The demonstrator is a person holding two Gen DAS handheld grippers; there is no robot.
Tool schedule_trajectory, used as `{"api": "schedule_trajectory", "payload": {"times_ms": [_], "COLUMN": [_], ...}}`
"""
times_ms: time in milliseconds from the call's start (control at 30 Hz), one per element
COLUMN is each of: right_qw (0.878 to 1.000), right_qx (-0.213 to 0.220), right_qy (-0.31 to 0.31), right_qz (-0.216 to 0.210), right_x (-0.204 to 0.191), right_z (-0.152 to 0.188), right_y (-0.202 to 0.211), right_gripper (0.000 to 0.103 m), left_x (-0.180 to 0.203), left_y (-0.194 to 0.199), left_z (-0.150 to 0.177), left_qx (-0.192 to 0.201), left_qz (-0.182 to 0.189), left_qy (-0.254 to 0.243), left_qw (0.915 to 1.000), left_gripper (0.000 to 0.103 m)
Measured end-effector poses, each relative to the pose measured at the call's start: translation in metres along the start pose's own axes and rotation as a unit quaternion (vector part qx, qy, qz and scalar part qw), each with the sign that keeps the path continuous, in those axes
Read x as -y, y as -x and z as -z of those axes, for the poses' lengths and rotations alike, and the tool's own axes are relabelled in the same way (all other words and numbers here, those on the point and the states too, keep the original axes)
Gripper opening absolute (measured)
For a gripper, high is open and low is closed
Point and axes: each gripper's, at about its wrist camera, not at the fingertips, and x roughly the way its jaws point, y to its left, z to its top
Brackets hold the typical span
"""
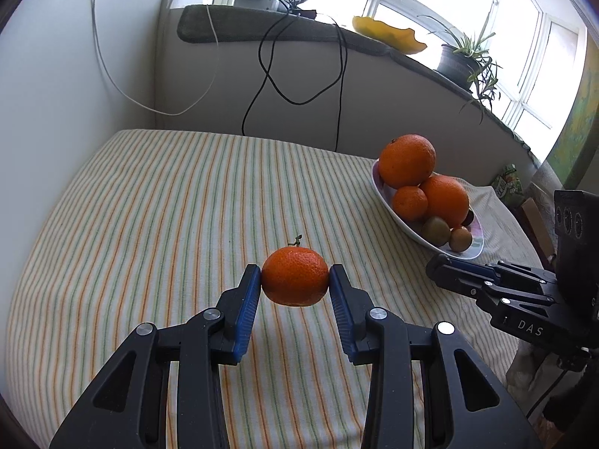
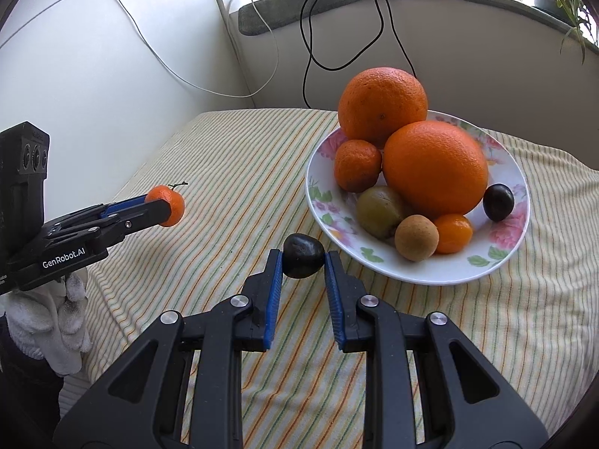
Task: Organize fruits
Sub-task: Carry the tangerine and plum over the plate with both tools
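Note:
My left gripper is shut on a tangerine with a short stem, held above the striped cloth. From the right wrist view, the same tangerine shows at the left, clamped in the left gripper. My right gripper is shut on a dark plum, just left of the flowered plate. The plate holds two big oranges, a small tangerine, a green fruit, a brown fruit, a small orange fruit and another dark plum.
A striped cloth covers the table. Behind it a ledge with a grey mat carries a white device, hanging cables, a yellow dish and a potted plant. A gloved hand holds the left gripper.

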Motion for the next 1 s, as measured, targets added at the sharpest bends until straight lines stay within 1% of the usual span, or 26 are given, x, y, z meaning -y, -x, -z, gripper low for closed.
{"api": "schedule_trajectory", "payload": {"times_ms": [600,1000], "right_qw": [0.999,0.997], "right_qx": [0.030,0.050], "right_qy": [-0.041,-0.056], "right_qz": [0.000,0.011], "right_x": [0.055,0.093], "right_z": [0.015,0.004], "right_y": [0.050,0.065], "right_gripper": [0.024,0.024], "left_x": [0.058,0.095], "left_y": [-0.004,-0.017], "left_z": [-0.011,-0.019], "left_qx": [0.005,0.003], "left_qz": [0.018,0.027], "left_qy": [-0.035,-0.057], "left_qw": [0.9992,0.9980], "left_gripper": [0.036,0.036]}}
